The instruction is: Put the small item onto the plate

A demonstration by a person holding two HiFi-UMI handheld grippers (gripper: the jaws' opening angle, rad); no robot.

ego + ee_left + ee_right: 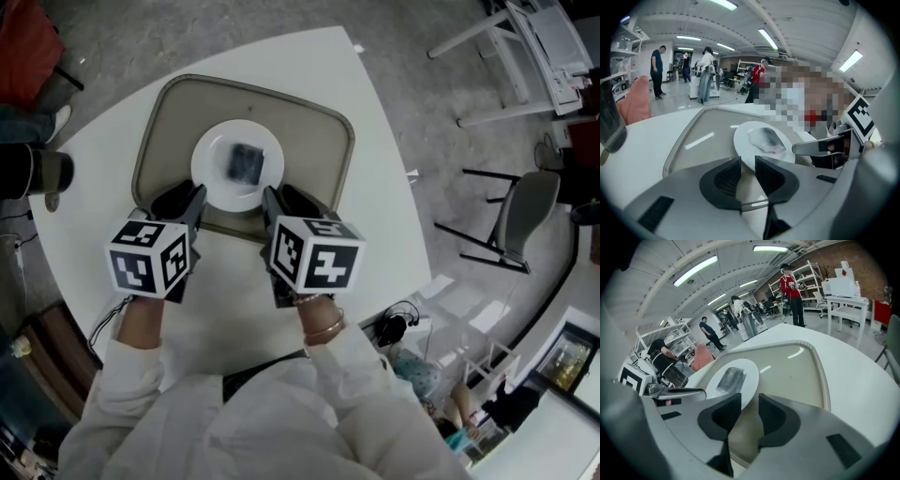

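Small item [247,163] lies flat on plate [208,186], just ahead of and between both claws. Left claw [747,165] and right claw [749,402] gape, nothing in either. Placement looks done. Tray [323,141] under plate, on bench [384,197].

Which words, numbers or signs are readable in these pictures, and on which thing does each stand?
No word or number is readable anywhere.
The cube on the left gripper and the cube on the right gripper: only black square patterns, no letters.
The small item on the plate: print, if any, too blurred to read.
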